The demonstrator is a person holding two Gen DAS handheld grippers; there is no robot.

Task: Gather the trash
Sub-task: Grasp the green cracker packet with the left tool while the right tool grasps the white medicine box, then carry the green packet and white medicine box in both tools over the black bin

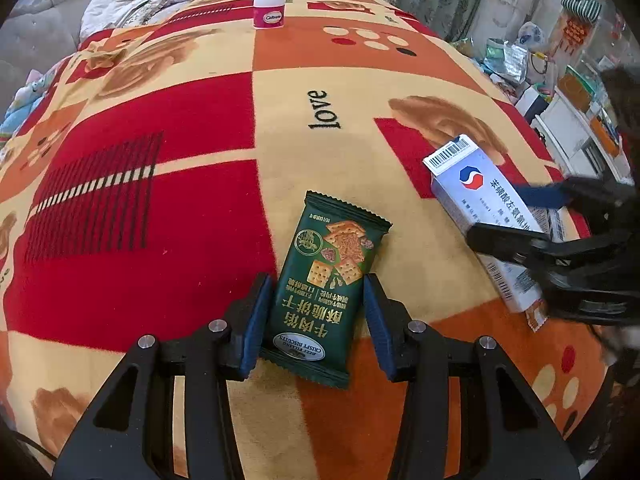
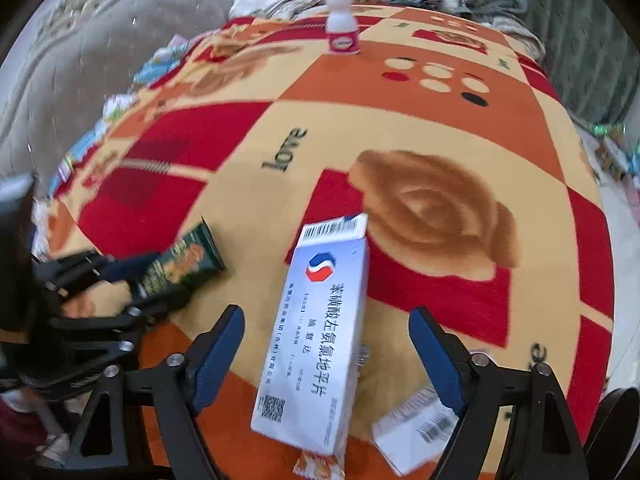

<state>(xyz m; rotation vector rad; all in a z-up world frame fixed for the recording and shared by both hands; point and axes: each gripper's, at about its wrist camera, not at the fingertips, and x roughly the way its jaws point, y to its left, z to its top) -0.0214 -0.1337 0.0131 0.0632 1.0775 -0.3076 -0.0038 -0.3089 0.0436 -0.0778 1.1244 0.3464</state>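
Note:
A dark green biscuit packet (image 1: 326,264) lies flat on the patterned blanket (image 1: 160,200). My left gripper (image 1: 316,284) straddles its near half, both blue pads pressed against the packet's long edges. To the right lies a white medicine box (image 2: 324,332) with a red and blue logo and a barcode end. My right gripper (image 2: 327,314) stands over the box with the jaws wide, and a clear gap shows on each side. From the left wrist, the right gripper (image 1: 496,214) brackets the box (image 1: 468,184). From the right wrist, the left gripper (image 2: 132,276) is around the packet (image 2: 188,260).
A white and pink pill bottle (image 1: 269,0) stands upright at the blanket's far edge. A smaller white barcode carton (image 2: 416,432) and an orange wrapper (image 2: 316,466) lie under the near end of the medicine box. Bedding is piled behind, and cluttered shelves (image 1: 568,100) stand to the right.

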